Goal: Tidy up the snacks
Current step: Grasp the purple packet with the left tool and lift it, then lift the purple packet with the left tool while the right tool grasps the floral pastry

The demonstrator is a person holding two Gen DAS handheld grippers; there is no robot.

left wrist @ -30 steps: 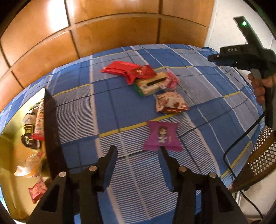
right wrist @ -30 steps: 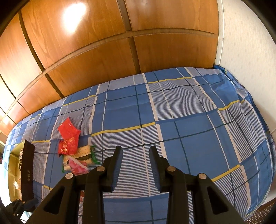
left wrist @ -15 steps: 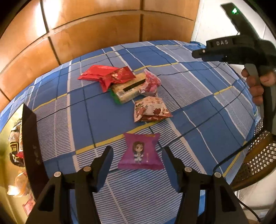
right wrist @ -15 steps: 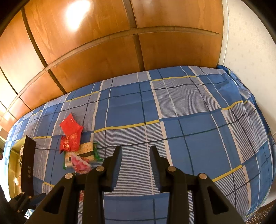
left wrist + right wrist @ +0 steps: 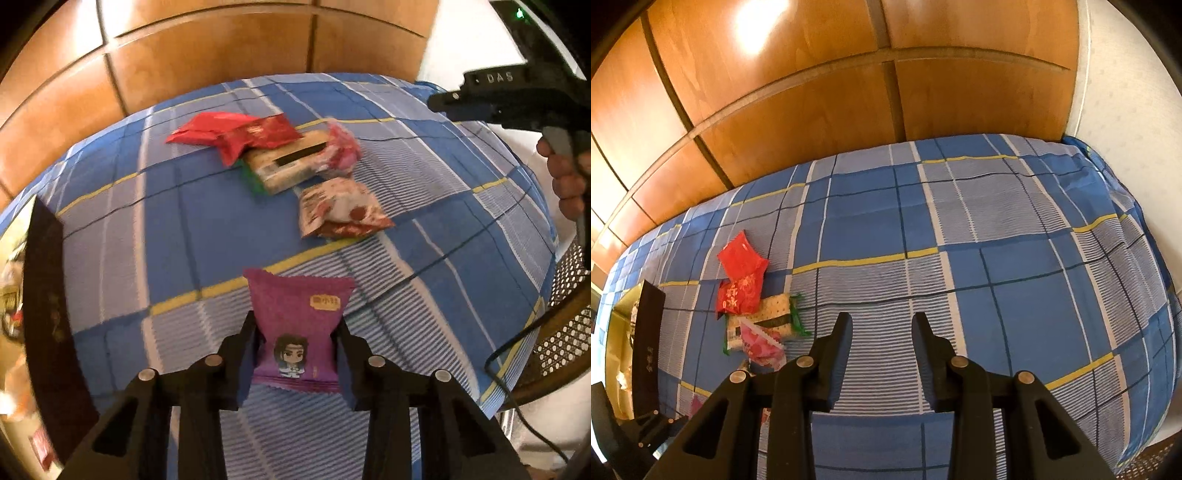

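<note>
- Purple snack packet [image 5: 295,325] lies on blue plaid bedspread [image 5: 155,229], at 6 o'clock from the snack pile [image 5: 280,158].
- Left gripper [image 5: 297,350] jaws closing, pads pinching the packet's sides.
- Right gripper [image 5: 881,332] hangs over bare bedspread, fingers slightly apart, nothing between them.
- Open box [image 5: 40,314] at 9 o'clock.

"DAS" stands in pale letters on the black body of the right tongs [image 5: 495,96].
</note>
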